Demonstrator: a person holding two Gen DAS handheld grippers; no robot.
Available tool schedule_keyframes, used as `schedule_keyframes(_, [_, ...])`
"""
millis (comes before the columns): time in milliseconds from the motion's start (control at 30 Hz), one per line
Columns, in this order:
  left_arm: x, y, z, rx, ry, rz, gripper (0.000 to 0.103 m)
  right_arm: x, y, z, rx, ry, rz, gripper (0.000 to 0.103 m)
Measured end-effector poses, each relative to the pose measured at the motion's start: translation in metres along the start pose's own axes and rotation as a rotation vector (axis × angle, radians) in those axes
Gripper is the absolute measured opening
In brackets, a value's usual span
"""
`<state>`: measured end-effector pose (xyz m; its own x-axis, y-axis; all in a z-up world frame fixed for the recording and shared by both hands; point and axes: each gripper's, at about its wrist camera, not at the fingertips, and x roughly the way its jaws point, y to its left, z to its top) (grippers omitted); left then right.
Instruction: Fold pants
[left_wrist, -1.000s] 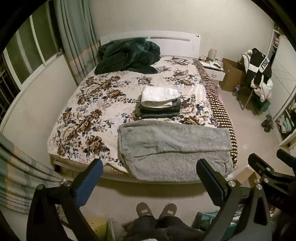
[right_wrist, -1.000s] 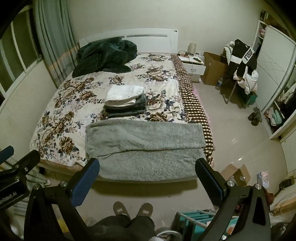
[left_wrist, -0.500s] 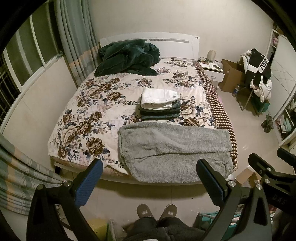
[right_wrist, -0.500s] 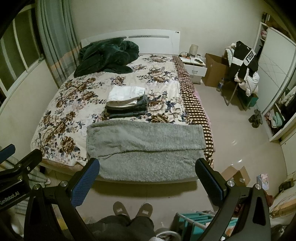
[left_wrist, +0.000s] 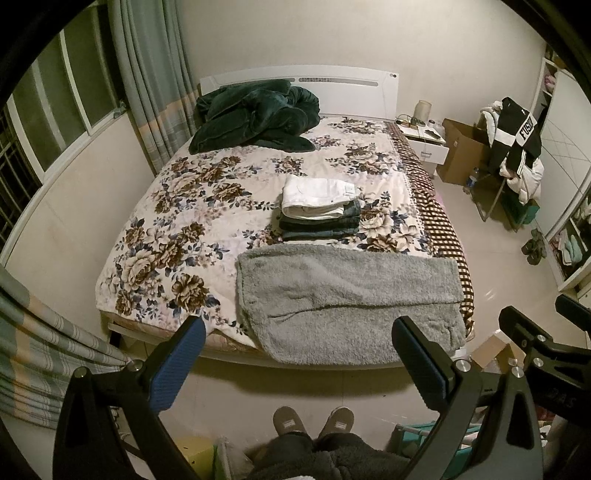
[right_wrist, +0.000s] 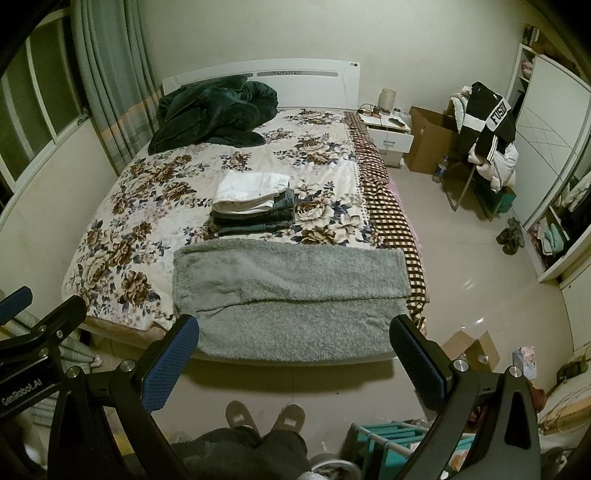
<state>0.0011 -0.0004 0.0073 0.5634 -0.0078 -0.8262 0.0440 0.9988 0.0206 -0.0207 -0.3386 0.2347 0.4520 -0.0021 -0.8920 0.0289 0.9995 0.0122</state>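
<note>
The grey fleece pants (left_wrist: 347, 306) lie folded lengthwise across the foot of the bed (left_wrist: 207, 206), at centre frame, just below a stack of folded pants (left_wrist: 319, 208). The left gripper (left_wrist: 299, 360) and right gripper (right_wrist: 295, 356) hover at the lower frame, fingers spread wide, holding nothing. An open cardboard box (right_wrist: 428, 142) at upper right hides its contents.
</note>
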Motion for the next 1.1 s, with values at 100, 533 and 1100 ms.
schedule_keyframes(100, [0.0,0.0,0.0,-0.001,0.0,0.0,0.103,0.0,0.0,0.0,0.001,-0.002,0.0,0.103])
schedule_keyframes(533, [-0.019,0.001,0.038,0.003,-0.007,0.005,0.103,0.0,0.0,0.0,0.001,-0.002,0.002,0.103])
schedule_keyframes(1100, [-0.022,0.0,0.038,0.003,-0.015,0.007,0.103,-0.011,0.009,0.008,0.002,-0.001,0.01,0.103])
